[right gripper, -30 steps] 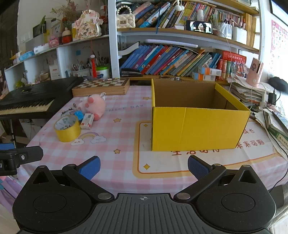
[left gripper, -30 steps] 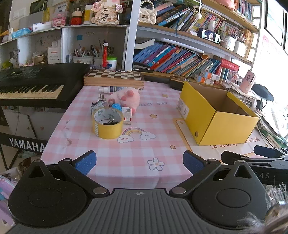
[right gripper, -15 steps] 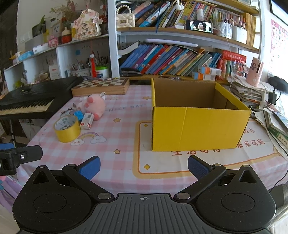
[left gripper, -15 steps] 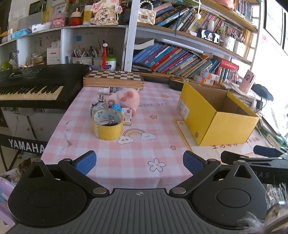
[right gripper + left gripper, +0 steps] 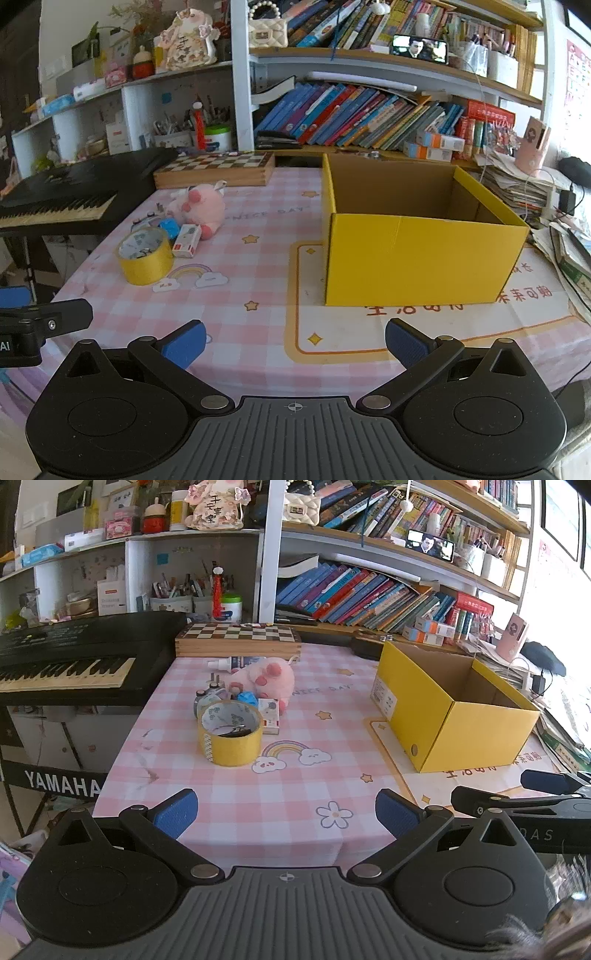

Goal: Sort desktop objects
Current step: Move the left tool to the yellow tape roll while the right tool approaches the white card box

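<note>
A yellow tape roll (image 5: 229,735) (image 5: 145,260) stands on the pink checked tablecloth (image 5: 295,775). Behind it lie a pink plush pig (image 5: 266,680) (image 5: 204,206), a small white and red box (image 5: 269,715) (image 5: 187,240), a blue item (image 5: 246,698) and small bottles (image 5: 207,698). An open yellow cardboard box (image 5: 454,709) (image 5: 417,251) stands to the right with nothing visible inside. My left gripper (image 5: 284,812) is open at the table's near edge, well short of the tape. My right gripper (image 5: 293,343) is open in front of the box, holding nothing.
A wooden chessboard case (image 5: 238,639) lies at the table's back. A black keyboard (image 5: 74,664) stands left of the table. Bookshelves (image 5: 369,594) fill the back wall. Paper stacks and cables (image 5: 524,184) lie right of the box.
</note>
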Demonstrator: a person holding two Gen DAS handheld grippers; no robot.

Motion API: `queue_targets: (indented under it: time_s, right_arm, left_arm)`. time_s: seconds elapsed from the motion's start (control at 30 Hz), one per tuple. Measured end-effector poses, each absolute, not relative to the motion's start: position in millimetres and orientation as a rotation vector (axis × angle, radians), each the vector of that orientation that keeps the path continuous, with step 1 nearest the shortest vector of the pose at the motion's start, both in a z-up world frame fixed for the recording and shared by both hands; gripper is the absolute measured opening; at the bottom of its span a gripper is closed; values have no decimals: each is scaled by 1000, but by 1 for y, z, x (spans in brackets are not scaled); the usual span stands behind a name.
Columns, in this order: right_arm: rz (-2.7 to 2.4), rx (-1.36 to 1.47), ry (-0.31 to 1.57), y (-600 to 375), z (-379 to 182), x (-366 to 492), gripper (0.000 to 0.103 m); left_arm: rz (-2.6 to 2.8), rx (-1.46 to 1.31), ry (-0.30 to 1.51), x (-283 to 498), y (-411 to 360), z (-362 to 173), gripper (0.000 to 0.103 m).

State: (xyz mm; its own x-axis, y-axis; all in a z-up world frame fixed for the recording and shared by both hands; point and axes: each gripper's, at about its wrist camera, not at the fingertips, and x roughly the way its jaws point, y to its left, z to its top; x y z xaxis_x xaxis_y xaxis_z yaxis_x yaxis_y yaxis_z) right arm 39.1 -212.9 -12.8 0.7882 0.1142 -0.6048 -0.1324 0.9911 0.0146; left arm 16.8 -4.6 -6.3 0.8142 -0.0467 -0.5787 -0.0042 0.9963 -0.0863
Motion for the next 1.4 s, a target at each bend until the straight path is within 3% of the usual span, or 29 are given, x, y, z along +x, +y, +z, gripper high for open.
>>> queue_targets:
  time_s: [0.67, 1.4]
  right_arm:
    - [294, -115, 654, -176, -10, 58, 103]
    - [484, -209, 623, -129, -14, 135, 103]
  left_arm:
    - [66, -109, 638, 18, 18, -7, 103]
    - [226, -219, 650, 67, 52, -18, 103]
